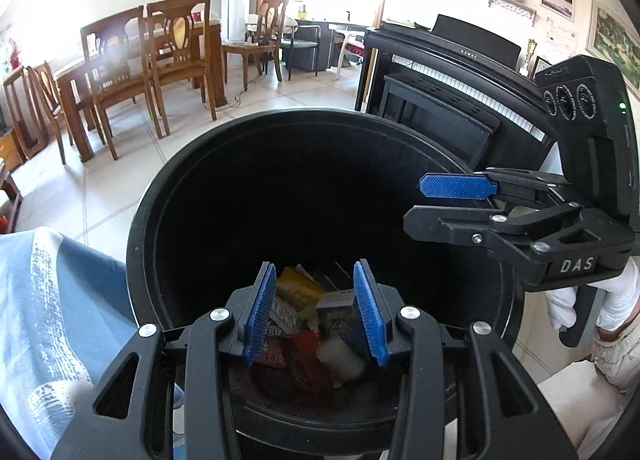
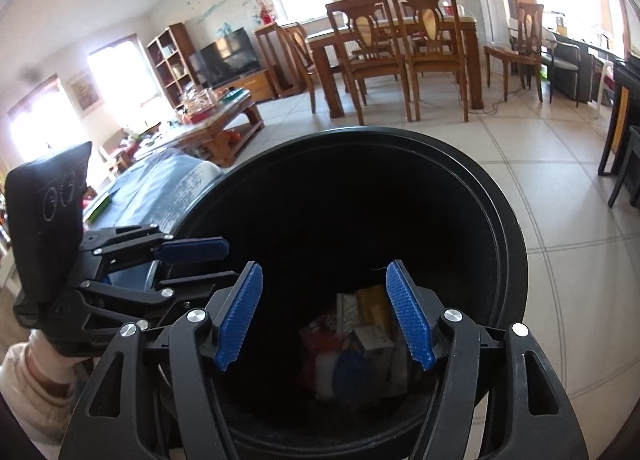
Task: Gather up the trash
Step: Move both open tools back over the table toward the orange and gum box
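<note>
A black round trash bin (image 1: 280,128) stands on the tiled floor; it also shows in the right wrist view (image 2: 508,228). Several pieces of trash lie at its bottom: a yellow packet (image 1: 298,290), a blue-white carton (image 1: 336,316), a red wrapper (image 1: 306,360) and a white wad (image 1: 340,354); the pile (image 2: 360,344) also shows in the right wrist view. My left gripper (image 1: 316,312) hangs open and empty over the bin mouth. My right gripper (image 2: 324,316) is open and empty over the bin too, and shows from the side in the left wrist view (image 1: 452,200).
A surface under a blue cloth (image 1: 48,300) borders the bin on the left. A black piano (image 1: 460,72) stands behind right. A wooden dining table with chairs (image 2: 400,44) stands farther back, a coffee table (image 2: 224,124) to the left. Tiled floor (image 2: 560,180) surrounds the bin.
</note>
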Motion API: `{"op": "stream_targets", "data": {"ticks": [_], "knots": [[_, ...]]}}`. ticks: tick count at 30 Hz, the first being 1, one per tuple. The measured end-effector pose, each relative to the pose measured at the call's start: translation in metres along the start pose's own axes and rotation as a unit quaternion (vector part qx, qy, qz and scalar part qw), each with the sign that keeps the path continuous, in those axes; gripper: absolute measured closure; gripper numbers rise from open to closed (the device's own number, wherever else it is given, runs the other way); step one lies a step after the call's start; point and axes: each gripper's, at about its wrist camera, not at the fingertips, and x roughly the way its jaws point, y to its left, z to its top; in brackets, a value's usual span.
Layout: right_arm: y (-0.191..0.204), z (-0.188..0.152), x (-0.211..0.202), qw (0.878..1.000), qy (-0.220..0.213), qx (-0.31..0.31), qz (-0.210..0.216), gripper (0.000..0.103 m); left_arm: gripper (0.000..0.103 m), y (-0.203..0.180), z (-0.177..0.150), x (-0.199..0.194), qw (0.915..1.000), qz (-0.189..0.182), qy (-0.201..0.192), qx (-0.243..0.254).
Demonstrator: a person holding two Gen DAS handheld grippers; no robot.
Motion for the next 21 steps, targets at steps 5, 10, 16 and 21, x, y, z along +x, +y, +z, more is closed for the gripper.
{"op": "stream_targets", "data": {"ticks": [5,10,16,21], "knots": [[-0.001,0.007,0.001,1.000,0.001,0.005,0.003,0.038,0.031,-0.003,0.000,-0.010,0.9998,0.014,-0.016,0.005],[0.002,0.012,0.003,1.000,0.005,0.014,0.017,0.031,0.009,0.002,0.000,-0.019,0.9989,0.037,-0.028,-0.002],[0.014,0.016,0.004,0.999,0.006,0.014,0.028,0.015,0.005,0.015,-0.005,-0.038,0.9969,0.065,-0.040,-0.016],[0.033,0.024,0.006,0.999,-0.001,0.009,0.041,0.011,0.005,0.033,-0.015,-0.059,0.9944,0.087,-0.049,-0.035]]}}
